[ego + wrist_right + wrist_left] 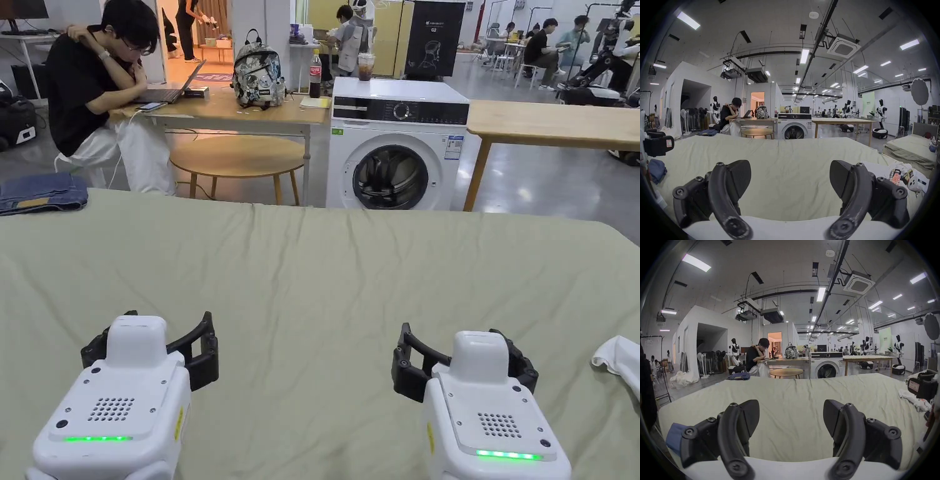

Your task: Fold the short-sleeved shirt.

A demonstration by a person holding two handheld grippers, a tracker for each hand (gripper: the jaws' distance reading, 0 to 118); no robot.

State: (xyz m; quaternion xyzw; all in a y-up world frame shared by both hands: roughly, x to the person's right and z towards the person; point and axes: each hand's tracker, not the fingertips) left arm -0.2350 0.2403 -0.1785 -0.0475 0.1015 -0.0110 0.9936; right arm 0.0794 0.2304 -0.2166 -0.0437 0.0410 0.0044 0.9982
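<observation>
A crumpled white short-sleeved shirt with a coloured print (906, 177) lies at the right edge of the pale green bed sheet (325, 275); a white corner of the shirt (619, 356) shows at the right of the head view, and the shirt (914, 400) also lies at the right of the left gripper view. My left gripper (150, 340) hovers low over the near left of the sheet, jaws wide apart, nothing between them. My right gripper (459, 359) hovers over the near right, also open and empty, a little left of the shirt. My left gripper (791, 418) and my right gripper (790, 178) each show spread jaws.
Folded blue jeans (40, 192) rest at the sheet's far left corner; another blue garment (657, 170) lies at its near left. Beyond the bed stand a washing machine (397, 147), wooden tables (550, 122), a round stool (237, 156) and a seated person (94, 87).
</observation>
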